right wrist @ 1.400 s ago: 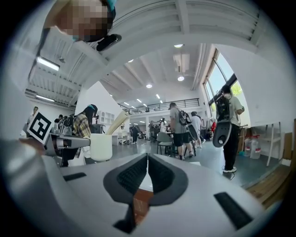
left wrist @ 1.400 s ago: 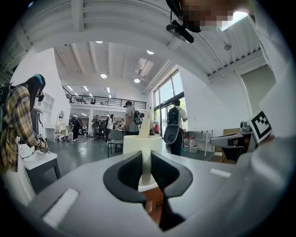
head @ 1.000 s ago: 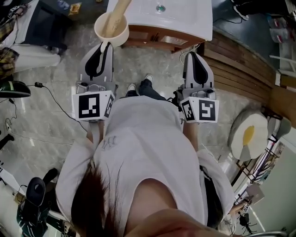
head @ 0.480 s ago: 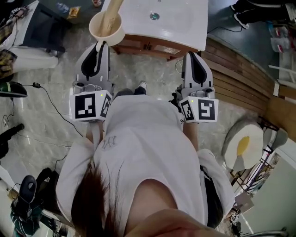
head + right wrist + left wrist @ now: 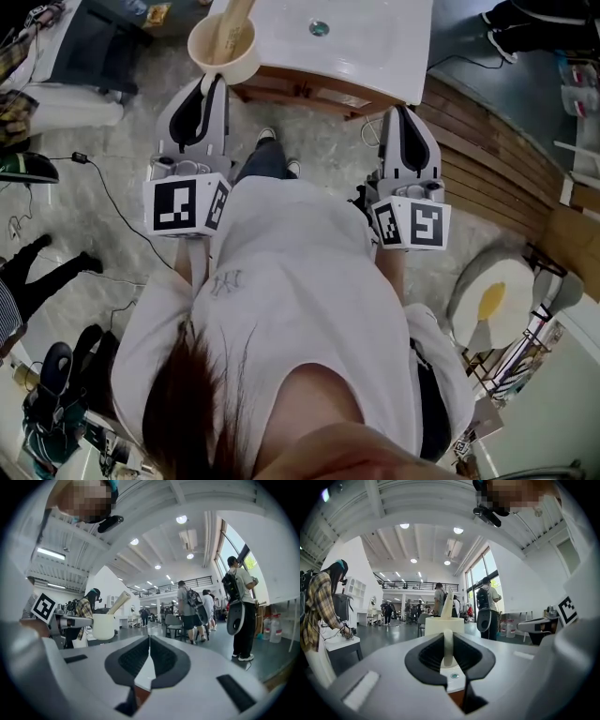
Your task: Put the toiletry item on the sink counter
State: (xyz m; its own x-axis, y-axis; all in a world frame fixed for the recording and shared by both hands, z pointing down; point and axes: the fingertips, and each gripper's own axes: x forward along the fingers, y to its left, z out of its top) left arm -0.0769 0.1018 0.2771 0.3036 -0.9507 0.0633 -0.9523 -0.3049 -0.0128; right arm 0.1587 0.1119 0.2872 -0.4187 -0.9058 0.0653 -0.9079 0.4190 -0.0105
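- Hardly any change in the carry over the last second: cup point(image 5: 225, 45) with pale stick point(image 5: 234, 21) inside, at the front left corner of the sink counter point(image 5: 394, 47) as before, overlapping its edge in the head view.
- Small shift only: a step taken on the floor point(image 5: 112, 187), shoes placed differently; a bystander's dark legs point(image 5: 47, 272) newly in at the left edge.
- Reads as the approach, with the placing not yet done; likely to need a move right and forward over the surface, then a lowering.
- Left gripper point(image 5: 212, 82): jaws a narrow way apart and clamped on the cup's thin handle point(image 5: 447, 648), grip unchanged over the second; cup point(image 5: 444, 625) upright just beyond them.
- Right gripper point(image 5: 405, 117): jaws together, nothing between them point(image 5: 149, 653); low in front of the wooden cabinet front point(image 5: 300, 89), well apart from the cup point(image 5: 104, 626).
- Hard to judge: height of the cup over the surface, since no view shows its base against the counter.
- Cut off: far part of the counter beyond the drain point(image 5: 319, 28), and the top of the pale stick, both lost at the head view's upper edge.
- Cannot tell what kind of toiletry the stick is, brush handle or tube.
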